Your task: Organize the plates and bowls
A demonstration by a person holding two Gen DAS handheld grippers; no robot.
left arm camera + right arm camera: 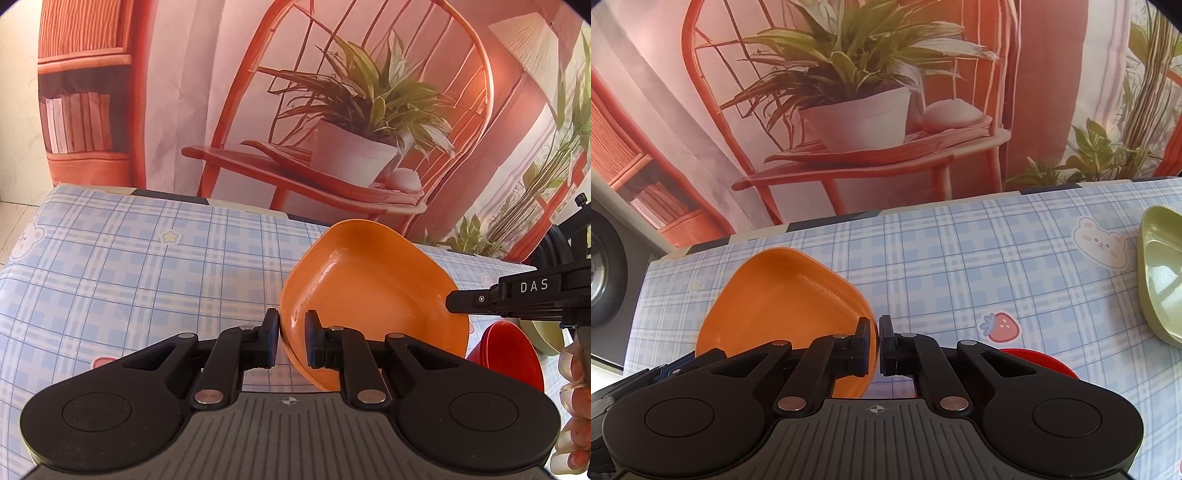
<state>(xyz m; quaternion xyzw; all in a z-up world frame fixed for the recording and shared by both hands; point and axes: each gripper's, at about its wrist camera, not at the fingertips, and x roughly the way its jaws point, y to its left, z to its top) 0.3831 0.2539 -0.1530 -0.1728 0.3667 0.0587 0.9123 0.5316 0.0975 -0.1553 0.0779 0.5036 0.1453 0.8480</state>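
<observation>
Left wrist view: the left gripper (291,334) pinches the near rim of an empty orange bowl (373,291), tilted above the checked tablecloth (147,266), a red bowl (506,350) beside it. Right wrist view: the right gripper (874,341) pinches the same bowl's opposite rim; an empty green bowl (1160,273) sits well apart

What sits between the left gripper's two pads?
The orange bowl's near rim: the left gripper is shut on it, seen in the left wrist view. The right gripper pinches the opposite rim.

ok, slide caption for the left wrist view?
Both grippers pinch opposite rims of the orange dish above the plaid tablecloth.
</observation>
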